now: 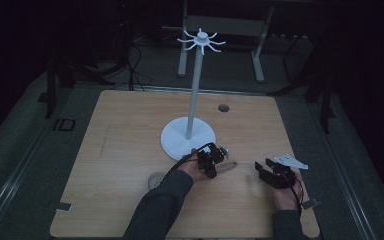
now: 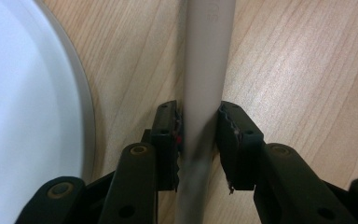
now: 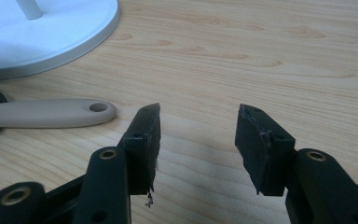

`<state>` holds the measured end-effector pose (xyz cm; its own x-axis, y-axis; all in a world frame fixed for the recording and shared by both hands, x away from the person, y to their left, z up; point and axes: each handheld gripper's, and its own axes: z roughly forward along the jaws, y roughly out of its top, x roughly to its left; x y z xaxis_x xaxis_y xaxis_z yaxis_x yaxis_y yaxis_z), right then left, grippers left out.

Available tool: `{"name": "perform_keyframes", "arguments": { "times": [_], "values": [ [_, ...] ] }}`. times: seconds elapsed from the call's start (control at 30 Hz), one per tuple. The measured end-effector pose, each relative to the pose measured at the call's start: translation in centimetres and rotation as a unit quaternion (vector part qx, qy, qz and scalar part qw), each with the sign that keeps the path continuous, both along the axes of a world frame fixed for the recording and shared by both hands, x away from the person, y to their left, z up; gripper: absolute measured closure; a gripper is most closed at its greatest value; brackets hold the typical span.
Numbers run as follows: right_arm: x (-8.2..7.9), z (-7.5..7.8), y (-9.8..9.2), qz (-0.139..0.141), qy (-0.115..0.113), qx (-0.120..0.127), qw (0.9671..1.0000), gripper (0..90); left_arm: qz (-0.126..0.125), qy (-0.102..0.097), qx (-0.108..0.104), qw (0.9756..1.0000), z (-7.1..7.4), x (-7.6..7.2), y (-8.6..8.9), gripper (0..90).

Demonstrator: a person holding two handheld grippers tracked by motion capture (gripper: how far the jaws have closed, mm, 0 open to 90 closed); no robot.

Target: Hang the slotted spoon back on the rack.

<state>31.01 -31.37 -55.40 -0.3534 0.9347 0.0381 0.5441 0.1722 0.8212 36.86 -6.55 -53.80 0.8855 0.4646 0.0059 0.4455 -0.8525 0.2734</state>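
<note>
A beige utensil handle (image 1: 228,165) with a hole at its end lies on the wooden table (image 1: 130,130), just in front of the white stand's round base (image 1: 180,142). My left gripper (image 1: 214,164) is shut on this handle. In the left gripper view both pads press the handle (image 2: 207,70) from either side, and the left gripper (image 2: 199,107) has the base (image 2: 28,116) to its left. My right gripper (image 1: 266,171) rests to the right, open and holding nothing. The right gripper view shows the right gripper (image 3: 198,109) over bare wood, with the handle's end (image 3: 46,113) to its left.
The stand's thin pole (image 1: 195,90) rises to a ring of white hooks (image 1: 201,39). A pale round shape (image 1: 156,180) lies by the left forearm; I cannot tell whether it joins the handle. A small dark hole (image 1: 223,107) sits near the table's far edge.
</note>
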Motion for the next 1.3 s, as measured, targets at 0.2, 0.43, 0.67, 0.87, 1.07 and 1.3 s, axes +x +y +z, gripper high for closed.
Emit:
{"name": "perform_keyframes", "arguments": {
  "times": [0.2, 0.43, 0.67, 0.87, 1.07, 1.3],
  "values": [
    [0.0, 0.0, 0.0, 0.000, 0.001, 0.000, 1.0000, 50.0, -0.008, -0.005, 0.004, 0.9999, 0.1, -0.2, 0.0, 71.6],
    [0.0, 0.0, 0.0, -0.001, 0.001, 0.000, 1.0000, 50.0, -0.002, -0.019, 0.003, 0.9998, 0.3, -0.2, 0.2, 72.9],
    [0.0, -0.1, -0.1, -0.004, 0.001, -0.001, 1.0000, 50.1, 0.031, -0.044, -0.029, 0.9981, 2.2, -0.2, 1.9, 73.2],
    [0.0, -0.1, 0.0, -0.004, 0.001, -0.003, 1.0000, 50.0, 0.071, -0.070, -0.062, 0.9931, 3.7, -0.3, 3.6, 73.3],
    [0.0, -0.1, 0.0, -0.006, 0.001, -0.004, 1.0000, 49.9, 0.113, -0.097, -0.103, 0.9835, 5.7, -0.5, 5.7, 73.4],
    [0.0, -0.2, 0.1, -0.005, 0.001, -0.005, 1.0000, 49.9, 0.134, -0.138, -0.129, 0.9728, 7.6, -1.3, 6.9, 73.4]
  ]
}}
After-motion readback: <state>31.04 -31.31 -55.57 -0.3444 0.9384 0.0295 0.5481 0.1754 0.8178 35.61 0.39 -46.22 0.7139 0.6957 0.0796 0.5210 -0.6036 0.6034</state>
